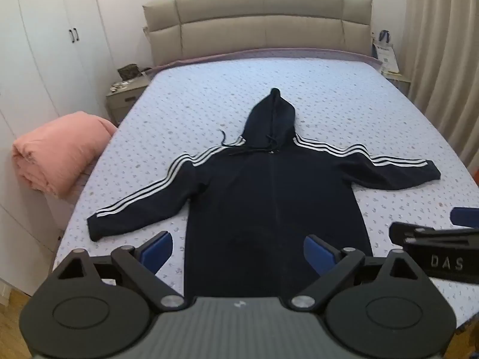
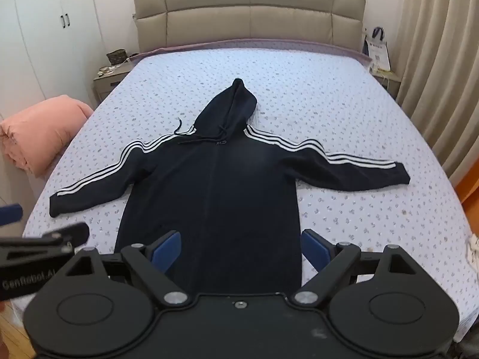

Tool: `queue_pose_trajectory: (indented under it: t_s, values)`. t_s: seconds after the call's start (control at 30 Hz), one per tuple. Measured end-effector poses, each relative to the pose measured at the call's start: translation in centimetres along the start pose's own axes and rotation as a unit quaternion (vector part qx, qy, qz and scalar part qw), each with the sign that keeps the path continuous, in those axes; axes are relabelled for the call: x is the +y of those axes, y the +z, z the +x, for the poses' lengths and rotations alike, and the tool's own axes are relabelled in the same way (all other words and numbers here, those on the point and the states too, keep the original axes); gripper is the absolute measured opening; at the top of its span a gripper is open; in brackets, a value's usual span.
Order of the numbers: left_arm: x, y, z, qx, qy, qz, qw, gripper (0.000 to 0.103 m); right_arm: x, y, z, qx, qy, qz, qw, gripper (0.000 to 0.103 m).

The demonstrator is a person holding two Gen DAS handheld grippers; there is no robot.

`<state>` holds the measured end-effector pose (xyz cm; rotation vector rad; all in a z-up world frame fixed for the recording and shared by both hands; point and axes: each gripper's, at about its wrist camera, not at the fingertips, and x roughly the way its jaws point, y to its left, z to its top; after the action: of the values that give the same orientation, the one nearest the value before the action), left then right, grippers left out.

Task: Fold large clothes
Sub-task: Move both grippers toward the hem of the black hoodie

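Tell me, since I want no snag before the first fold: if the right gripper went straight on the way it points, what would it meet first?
Most likely the lower body of the dark hoodie, spread flat on the bed. The right gripper hangs open above the hem, nothing between. Depth is hard to judge.

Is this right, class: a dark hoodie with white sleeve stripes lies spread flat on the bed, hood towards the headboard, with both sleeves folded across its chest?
Not quite. The hoodie lies flat on the bed, hood towards the headboard, but both sleeves are stretched out sideways, not folded across the chest. The right wrist view shows it.
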<state>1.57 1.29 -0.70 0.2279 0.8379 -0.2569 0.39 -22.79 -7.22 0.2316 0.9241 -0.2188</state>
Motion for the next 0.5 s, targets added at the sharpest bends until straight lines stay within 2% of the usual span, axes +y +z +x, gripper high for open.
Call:
queue_pose_trajectory:
  t_s: [0.5]
  values:
    - [2.9, 4.2, 5.4, 0.029, -0.026, 0.002, 0.9992, 0.096, 1.9, 2.3, 3.0, 0.019, -0.015, 0.024, 0.999, 0.102]
